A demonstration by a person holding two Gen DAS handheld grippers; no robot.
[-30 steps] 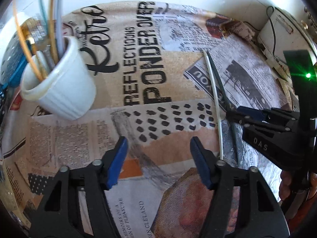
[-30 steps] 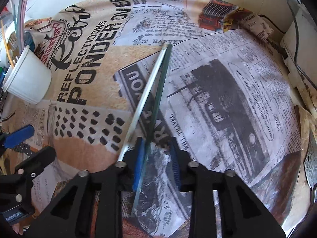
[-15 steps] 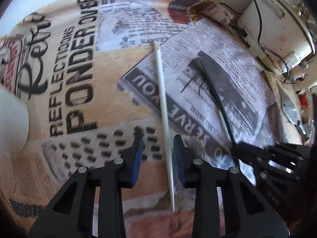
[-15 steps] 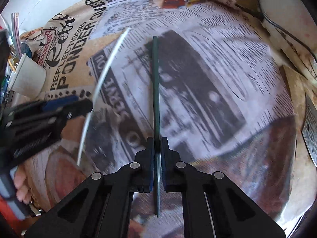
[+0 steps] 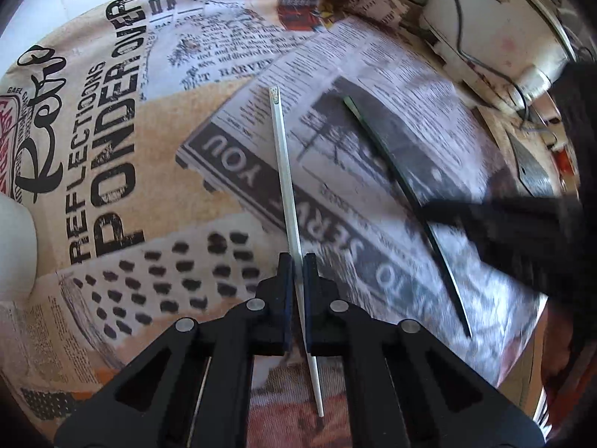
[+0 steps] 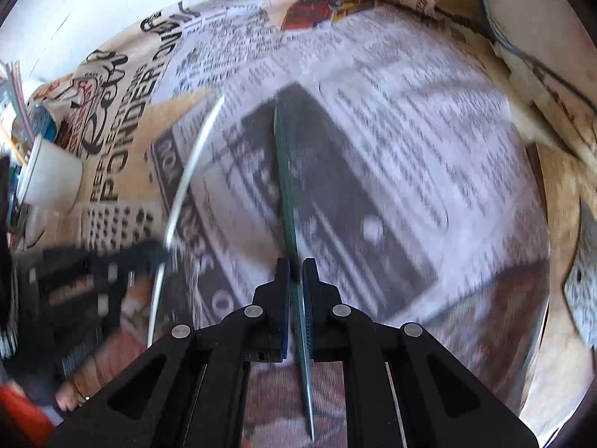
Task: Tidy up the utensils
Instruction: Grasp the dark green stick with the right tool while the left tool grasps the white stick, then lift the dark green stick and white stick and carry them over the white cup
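Observation:
My left gripper [image 5: 296,261] is shut on a white straw [image 5: 284,164] that points away over the newspaper-print tablecloth [image 5: 156,171]. My right gripper [image 6: 295,267] is shut on a dark green straw [image 6: 284,171], held above the cloth. Each view shows the other one: the green straw [image 5: 395,171] and blurred right gripper [image 5: 496,220] at the right of the left wrist view, the white straw [image 6: 186,186] and blurred left gripper [image 6: 100,272] at the left of the right wrist view. A white cup [image 6: 50,177] holding several straws stands at the far left.
A white appliance with cables [image 5: 496,26] sits at the back right edge. A metal piece [image 6: 582,291] lies at the right table edge. The cup's rim [image 5: 15,246] shows at the left of the left wrist view.
My left gripper swung right from the cup and closed on the white straw. My right gripper closed on the green straw and lifted it; both straws have separated.

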